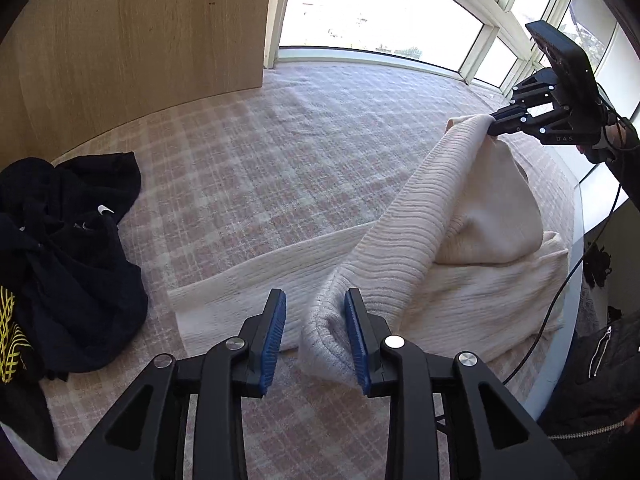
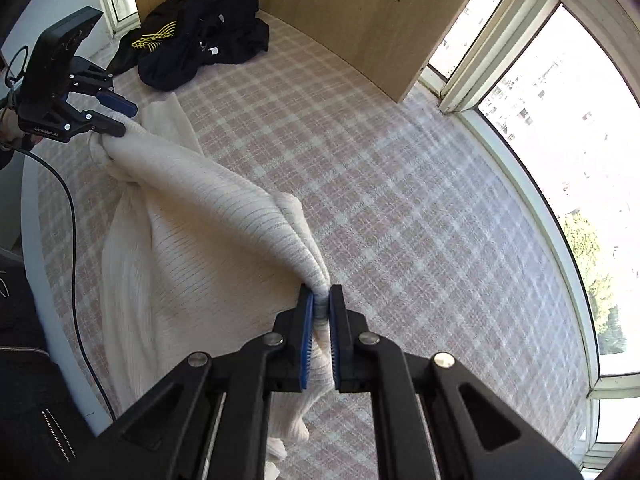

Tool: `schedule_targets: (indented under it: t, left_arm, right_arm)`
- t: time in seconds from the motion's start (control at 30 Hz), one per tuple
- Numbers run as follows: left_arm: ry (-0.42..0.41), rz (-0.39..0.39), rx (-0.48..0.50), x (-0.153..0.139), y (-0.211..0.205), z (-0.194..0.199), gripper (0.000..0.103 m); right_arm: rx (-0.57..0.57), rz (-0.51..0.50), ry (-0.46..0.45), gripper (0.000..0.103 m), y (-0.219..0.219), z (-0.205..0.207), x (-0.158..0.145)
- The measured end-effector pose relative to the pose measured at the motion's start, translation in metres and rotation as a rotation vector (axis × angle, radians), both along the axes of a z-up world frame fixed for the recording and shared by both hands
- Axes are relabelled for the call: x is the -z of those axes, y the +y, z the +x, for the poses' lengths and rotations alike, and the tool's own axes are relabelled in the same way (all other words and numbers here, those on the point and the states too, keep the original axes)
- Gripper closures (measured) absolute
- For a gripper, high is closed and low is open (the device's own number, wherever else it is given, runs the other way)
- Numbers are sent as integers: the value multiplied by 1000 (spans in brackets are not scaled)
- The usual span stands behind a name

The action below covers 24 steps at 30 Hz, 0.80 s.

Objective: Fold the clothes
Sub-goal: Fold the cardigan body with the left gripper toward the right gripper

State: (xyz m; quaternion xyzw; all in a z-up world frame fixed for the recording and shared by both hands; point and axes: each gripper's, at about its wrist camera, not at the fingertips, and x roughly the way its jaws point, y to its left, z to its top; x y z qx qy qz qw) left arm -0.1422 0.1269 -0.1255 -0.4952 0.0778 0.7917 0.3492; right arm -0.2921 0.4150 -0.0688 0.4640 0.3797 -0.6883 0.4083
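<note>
Cream ribbed sweater (image 1: 404,240) lifted along one edge between two grippers, above a pink-and-white checked blanket (image 1: 248,160).

Right gripper (image 2: 321,320) is clenched on a bunched corner of the knit, blue pads pressed against it from both sides. Left gripper (image 1: 315,334) has its jaws spread apart; a fold of the sweater lies against its right-hand pad (image 1: 356,336), while the other pad is clear of the cloth. Between the two, the raised edge sags in a thick roll, and the rest of the garment lies flat on the blanket beneath. A heap of black clothes (image 1: 68,256) with yellow print sits well apart, near a wooden panel (image 1: 132,40).
</note>
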Motion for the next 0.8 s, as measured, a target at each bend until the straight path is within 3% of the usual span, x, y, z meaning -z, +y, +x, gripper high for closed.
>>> schedule_targets:
  t: [0.07,0.13,0.23,0.47,0.67,0.8]
  left_arm:
    - [-16,-1,5,1,0,-8,72]
    - [-36,-3,19,-3,-9,-2,65]
    - [-94,14,1,-6,-24,9,62]
    - [-208,107,-49,-2,-24,29,58]
    - [-215,49,-37,15,-1,23,60]
    - [-223,136,-81,4,-7,15,56]
  right_arm:
    - [14,20,-10,96,7,-8,17]
    - [15,35,-16,96,13,-1,31]
    - [23,17,-46,96,19,3,38]
    - [17,-16,-72,96,17,9,32]
    - [3,-27,-93,96,11,14,33]
    - [-13,-41,-107,96,12,20,30]
